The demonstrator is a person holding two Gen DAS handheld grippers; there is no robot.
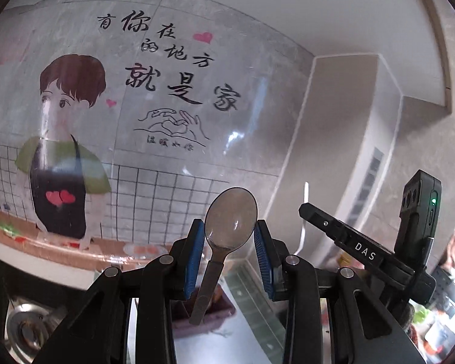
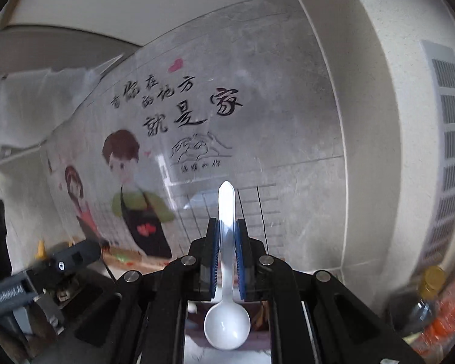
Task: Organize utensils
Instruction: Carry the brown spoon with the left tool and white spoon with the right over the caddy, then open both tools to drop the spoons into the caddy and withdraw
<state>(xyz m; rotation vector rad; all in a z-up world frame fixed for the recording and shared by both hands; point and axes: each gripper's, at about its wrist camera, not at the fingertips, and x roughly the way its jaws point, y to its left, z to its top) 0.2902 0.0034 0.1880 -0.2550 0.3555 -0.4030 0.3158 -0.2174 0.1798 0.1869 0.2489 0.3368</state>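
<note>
One grey metal spoon (image 1: pixel 227 236) stands upright, bowl up, pinched at the bowl by the left claw (image 1: pixel 229 236). One white plastic spoon (image 2: pixel 226 273) stands handle up, bowl down, its handle pinched by the right claw (image 2: pixel 226 236).

In the left wrist view, the brown tray (image 1: pixel 203 312) below is mostly hidden behind the metal spoon (image 1: pixel 230 221) and the gripper's black frame. At far right, a blurred hand (image 1: pixel 453 250) is cut off by the edge. In the right wrist view, the bottles (image 2: pixel 433 309) at near right smear together, perhaps three of them.
</note>
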